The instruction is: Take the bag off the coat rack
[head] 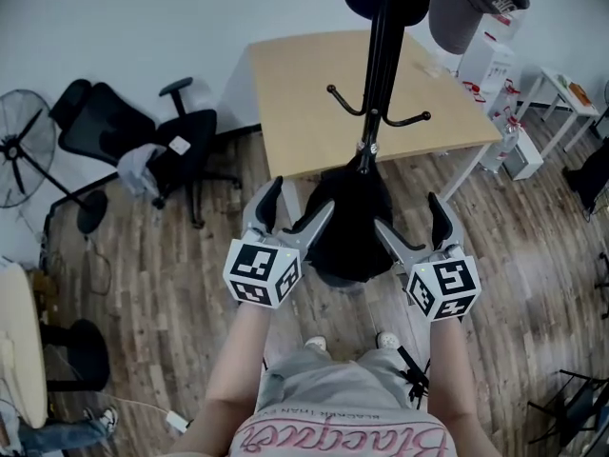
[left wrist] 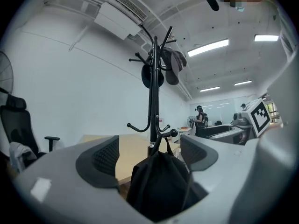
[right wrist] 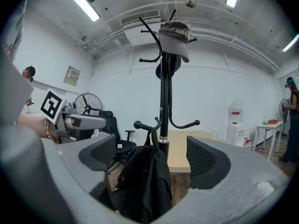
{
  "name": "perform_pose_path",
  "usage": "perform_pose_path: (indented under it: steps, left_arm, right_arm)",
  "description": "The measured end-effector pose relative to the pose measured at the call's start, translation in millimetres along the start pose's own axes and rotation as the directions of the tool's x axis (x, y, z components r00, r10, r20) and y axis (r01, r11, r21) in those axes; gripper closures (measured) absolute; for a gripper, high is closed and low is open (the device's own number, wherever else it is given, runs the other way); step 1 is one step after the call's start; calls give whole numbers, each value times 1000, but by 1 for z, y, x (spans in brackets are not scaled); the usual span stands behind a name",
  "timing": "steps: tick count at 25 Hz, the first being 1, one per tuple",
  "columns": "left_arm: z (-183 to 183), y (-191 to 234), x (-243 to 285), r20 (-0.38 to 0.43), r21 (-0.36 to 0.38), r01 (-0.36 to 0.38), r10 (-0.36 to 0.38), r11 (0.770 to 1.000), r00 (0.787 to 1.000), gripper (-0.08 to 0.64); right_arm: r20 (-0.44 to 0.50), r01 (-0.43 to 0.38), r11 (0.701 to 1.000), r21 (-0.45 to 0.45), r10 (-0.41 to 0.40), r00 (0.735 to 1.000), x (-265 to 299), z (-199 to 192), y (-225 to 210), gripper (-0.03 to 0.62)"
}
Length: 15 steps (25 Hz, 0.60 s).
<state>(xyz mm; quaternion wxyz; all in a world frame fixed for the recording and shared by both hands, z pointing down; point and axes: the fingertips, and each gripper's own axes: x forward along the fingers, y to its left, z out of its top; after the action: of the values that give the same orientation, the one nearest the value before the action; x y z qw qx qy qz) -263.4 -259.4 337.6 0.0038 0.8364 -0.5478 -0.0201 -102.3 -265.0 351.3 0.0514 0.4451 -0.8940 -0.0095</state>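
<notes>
A black bag (head: 350, 227) hangs by its strap from a low hook of the black coat rack (head: 381, 65), straight in front of me. My left gripper (head: 295, 208) is open at the bag's left side and my right gripper (head: 411, 219) is open at its right side. In the left gripper view the bag (left wrist: 161, 181) shows between and beyond the spread jaws (left wrist: 149, 155), and no pad presses on it. The right gripper view has the bag (right wrist: 140, 181) ahead of its open jaws (right wrist: 152, 157), with the rack pole (right wrist: 163, 101) behind it.
A grey cap (head: 471, 8) and a dark hat hang at the rack's top. Behind the rack stands a wooden table (head: 314, 93). A black office chair (head: 143, 141) and a fan (head: 19, 150) are at the left, a water dispenser (head: 490, 60) at the right.
</notes>
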Motion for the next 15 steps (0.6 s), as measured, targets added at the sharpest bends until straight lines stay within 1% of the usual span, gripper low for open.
perform_pose_path:
  steps: [4,9,11,15]
  left_arm:
    - [-16,8,4,-30,-15,42,-43,999,999,94]
    - [-49,5,21,-121,-14,126,-126,992,985,14]
    - [-63,3,26,-156,-3,143,-142,990,978,6]
    - [-86,5,40,-194,23,150,-143,988,971,15]
  right_arm:
    - [-12,38,999,29,-38,999,8,-11,4,121]
    - [-52,87,994,62,-84,995,19,-37,3,121]
    - [-66,100,992,83,-95,993,24,-47,3,121]
    - [-113,112,988,109,-99,989,39,-69,0,121]
